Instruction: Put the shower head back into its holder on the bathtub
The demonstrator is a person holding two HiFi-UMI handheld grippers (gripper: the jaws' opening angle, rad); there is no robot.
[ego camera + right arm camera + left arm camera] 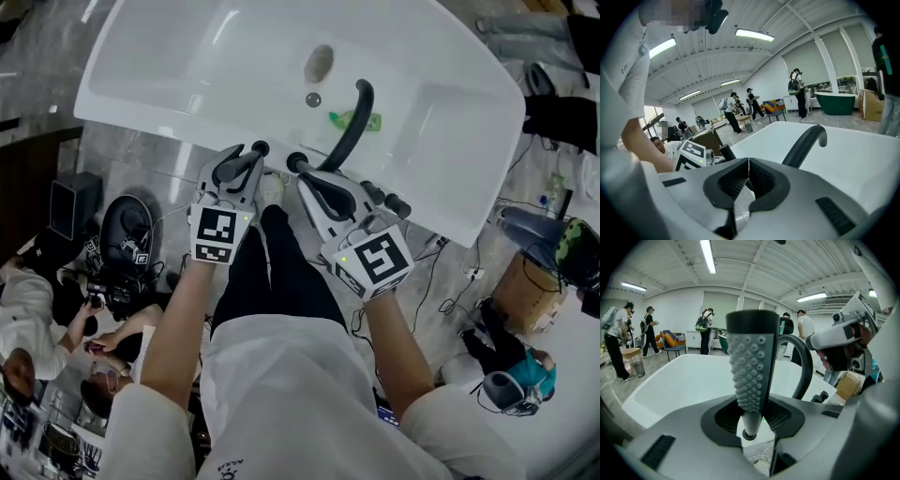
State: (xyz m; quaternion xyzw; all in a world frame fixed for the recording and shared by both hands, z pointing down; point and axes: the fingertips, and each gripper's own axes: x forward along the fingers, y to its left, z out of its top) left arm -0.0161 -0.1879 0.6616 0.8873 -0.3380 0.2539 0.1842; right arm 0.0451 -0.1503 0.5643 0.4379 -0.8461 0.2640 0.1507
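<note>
Two grippers meet at the near edge of the white bathtub (441, 141) by its black spout (352, 127): the left gripper (246, 161) has its fingers clamped on the studded shower head (750, 376), held upright, while the right gripper (749, 161) has its fingers together and empty.
</note>
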